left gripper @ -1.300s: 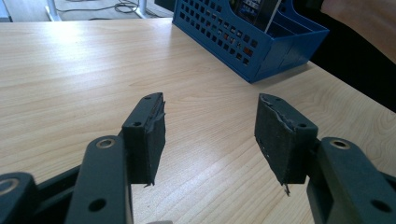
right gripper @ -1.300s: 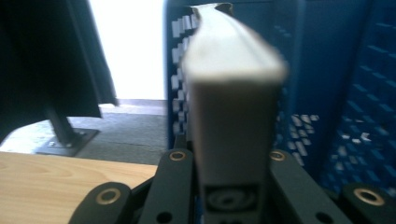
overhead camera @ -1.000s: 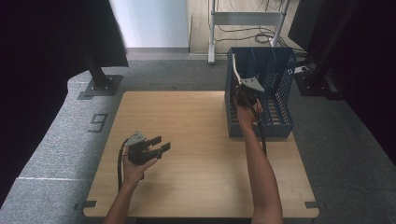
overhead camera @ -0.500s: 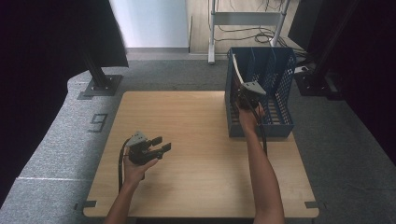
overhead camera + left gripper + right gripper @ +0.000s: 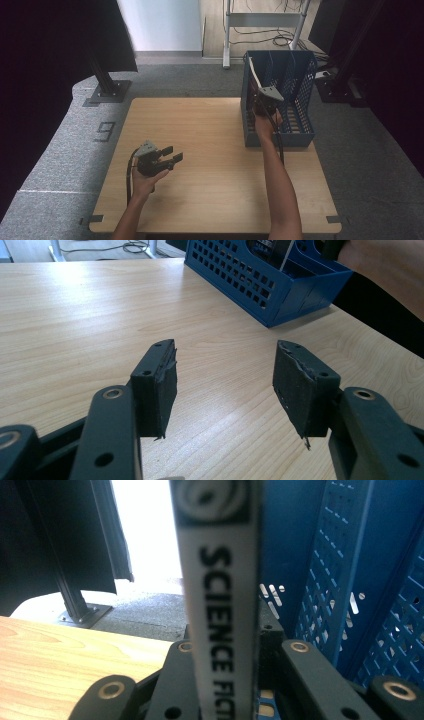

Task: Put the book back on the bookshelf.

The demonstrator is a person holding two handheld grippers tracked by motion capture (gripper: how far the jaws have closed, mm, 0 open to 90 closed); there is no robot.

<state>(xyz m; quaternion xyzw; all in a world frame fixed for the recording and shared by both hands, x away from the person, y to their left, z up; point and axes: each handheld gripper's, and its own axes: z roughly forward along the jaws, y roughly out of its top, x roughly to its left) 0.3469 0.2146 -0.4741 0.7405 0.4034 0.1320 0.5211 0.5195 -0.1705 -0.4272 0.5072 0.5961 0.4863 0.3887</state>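
A thin book with a white spine reading "SCIENCE FICT" (image 5: 220, 605) stands upright at the left wall of the blue perforated file rack (image 5: 300, 100). My right gripper (image 5: 262, 102) is shut on the lower part of the book (image 5: 254, 75), with both jaws pressed against its covers in the right gripper view (image 5: 225, 655). My left gripper (image 5: 170, 155) rests low over the wooden table (image 5: 210, 150) at the front left. It is open with nothing between its pads (image 5: 305, 385), and it points toward the rack (image 5: 250, 285).
The rack stands at the table's back right corner, with slotted dividers (image 5: 350, 580) inside. Grey carpet surrounds the table. A black stand base (image 5: 105, 90) sits on the floor at the back left, and a metal frame (image 5: 227, 30) stands behind the rack.
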